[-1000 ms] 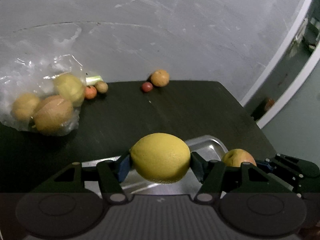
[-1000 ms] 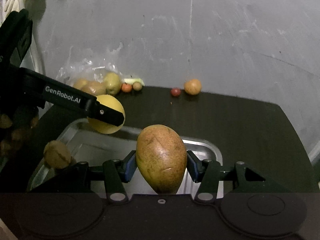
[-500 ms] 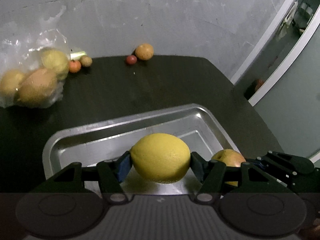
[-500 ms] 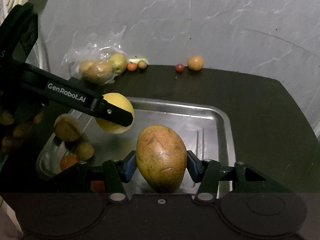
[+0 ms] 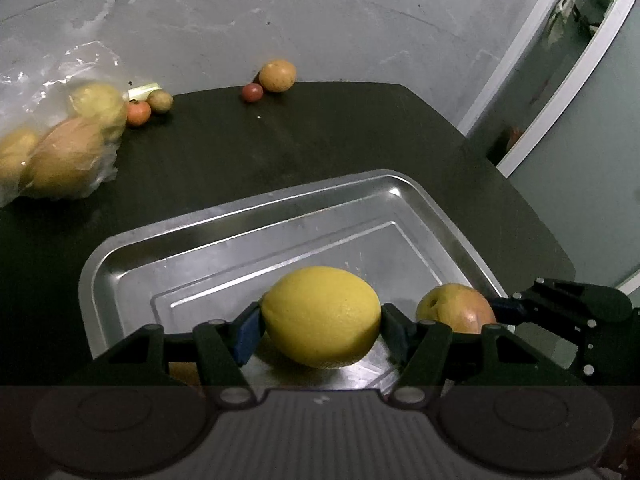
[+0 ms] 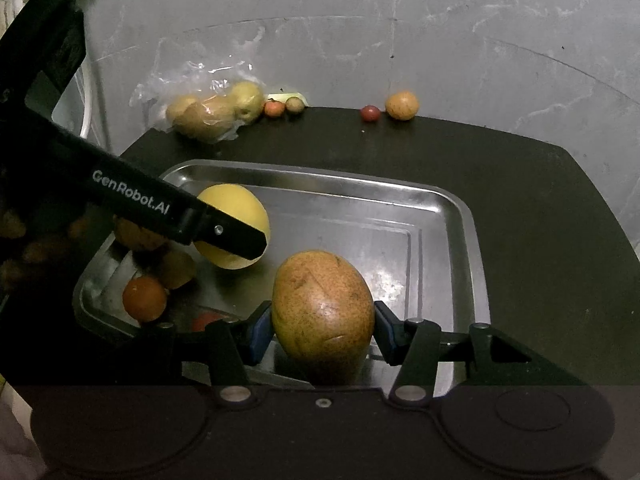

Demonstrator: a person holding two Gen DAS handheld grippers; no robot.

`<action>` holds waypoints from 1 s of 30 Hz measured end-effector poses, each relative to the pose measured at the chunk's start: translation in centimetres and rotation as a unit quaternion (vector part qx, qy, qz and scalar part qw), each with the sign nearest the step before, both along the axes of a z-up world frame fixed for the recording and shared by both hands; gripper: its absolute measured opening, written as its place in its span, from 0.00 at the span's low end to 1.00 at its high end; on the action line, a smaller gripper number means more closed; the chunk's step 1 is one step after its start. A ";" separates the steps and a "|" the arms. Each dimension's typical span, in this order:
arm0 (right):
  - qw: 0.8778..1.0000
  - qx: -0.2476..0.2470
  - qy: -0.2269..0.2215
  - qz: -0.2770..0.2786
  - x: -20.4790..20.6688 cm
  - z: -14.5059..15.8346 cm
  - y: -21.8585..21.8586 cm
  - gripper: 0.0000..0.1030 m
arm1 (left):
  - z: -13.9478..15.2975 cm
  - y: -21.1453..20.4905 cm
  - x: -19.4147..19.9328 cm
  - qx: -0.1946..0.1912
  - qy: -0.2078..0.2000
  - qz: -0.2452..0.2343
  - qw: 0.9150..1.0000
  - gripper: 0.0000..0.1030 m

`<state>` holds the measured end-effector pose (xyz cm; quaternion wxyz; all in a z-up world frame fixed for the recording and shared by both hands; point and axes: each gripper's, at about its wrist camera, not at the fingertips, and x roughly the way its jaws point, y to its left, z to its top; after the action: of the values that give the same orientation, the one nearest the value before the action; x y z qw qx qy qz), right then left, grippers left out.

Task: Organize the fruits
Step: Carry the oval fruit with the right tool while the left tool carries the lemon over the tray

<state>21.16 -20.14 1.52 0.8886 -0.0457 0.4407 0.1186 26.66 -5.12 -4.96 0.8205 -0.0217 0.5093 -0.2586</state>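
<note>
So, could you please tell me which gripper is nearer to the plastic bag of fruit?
Left. The left gripper, holding the lemon, is closer to the bag; the right gripper, holding the mango, sits farther back.

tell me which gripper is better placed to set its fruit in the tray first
Right, arguably: its mango hangs over bare tray floor, while the left gripper's lemon sits beside the fruits piled at the tray's left end.
</note>
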 end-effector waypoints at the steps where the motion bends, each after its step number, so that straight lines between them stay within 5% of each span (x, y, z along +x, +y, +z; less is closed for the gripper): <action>1: 1.000 -0.001 0.001 0.000 0.1 0.0 0.0 0.52 | 0.0 0.0 0.0 0.001 0.000 -0.001 1.000 0.65; 27: 1.000 -0.021 0.012 0.002 0.8 -0.6 0.9 0.53 | -0.2 0.2 -0.1 0.011 0.000 -0.019 1.000 0.67; 30: 1.000 -0.022 0.010 0.002 0.7 -0.3 1.0 0.61 | 0.0 0.5 -0.1 0.007 0.005 -0.019 1.000 0.73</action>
<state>21.84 -19.16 1.22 0.8829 -0.0647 0.4515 0.1116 26.59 -4.64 -5.00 0.8131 -0.0082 0.5156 -0.2703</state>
